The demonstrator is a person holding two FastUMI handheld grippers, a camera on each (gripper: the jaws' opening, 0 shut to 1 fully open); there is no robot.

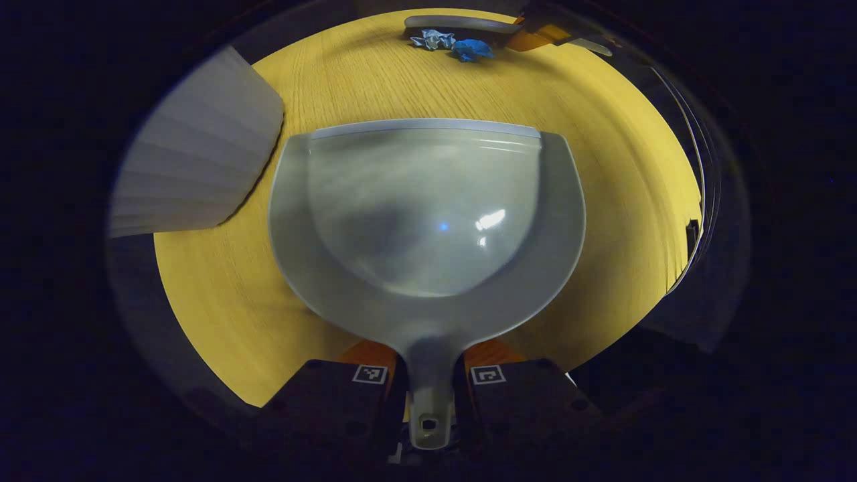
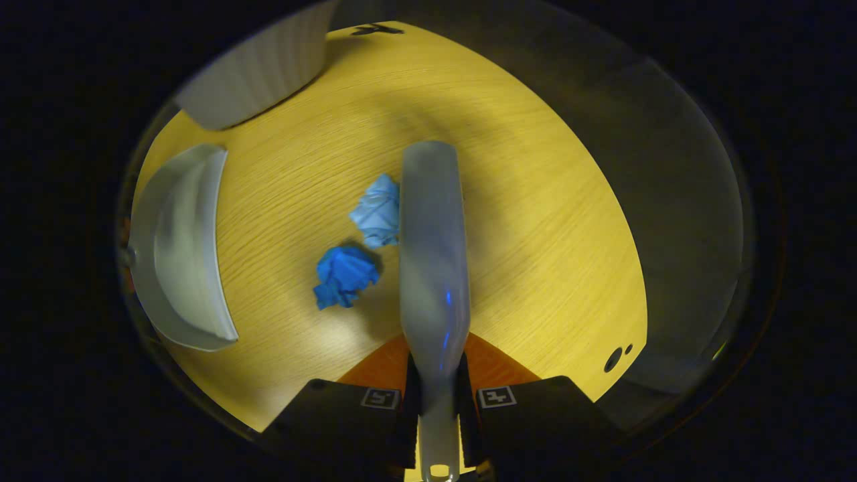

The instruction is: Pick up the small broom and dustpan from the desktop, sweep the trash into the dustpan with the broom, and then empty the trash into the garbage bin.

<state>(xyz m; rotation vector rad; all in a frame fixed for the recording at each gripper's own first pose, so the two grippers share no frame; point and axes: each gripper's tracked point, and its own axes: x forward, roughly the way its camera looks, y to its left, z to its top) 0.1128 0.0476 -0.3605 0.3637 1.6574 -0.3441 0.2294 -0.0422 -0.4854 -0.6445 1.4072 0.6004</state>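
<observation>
In the left gripper view we see the left gripper (image 1: 428, 391) closed on the handle of the grey dustpan (image 1: 428, 214), both fingers pressing the narrow stem from either side, with the pan's open lip pointing away from the camera over the yellow wood-grain desktop (image 1: 602, 161). The pan looks blurred, and we cannot tell whether its lip touches the desktop. To its left stands the ribbed grey garbage bin (image 1: 201, 147), near the pan's rim but apart from it. At the far edge of this view we note a pale blue paper wad (image 1: 432, 40) and a darker blue paper wad (image 1: 473, 49) lying side by side, with the broom (image 1: 462, 23) just beyond them. In the right gripper view the right gripper (image 2: 438, 402) is clamped on the handle of the small grey broom (image 2: 434, 254), which extends forward along the fingers. The pale wad (image 2: 378, 211) lies just beside the broom's left side, possibly touching it; the dark wad (image 2: 343, 274) sits a little further left. The dustpan (image 2: 181, 248) shows at the left edge, well apart from both wads, and the bin (image 2: 261, 67) at upper left.
</observation>
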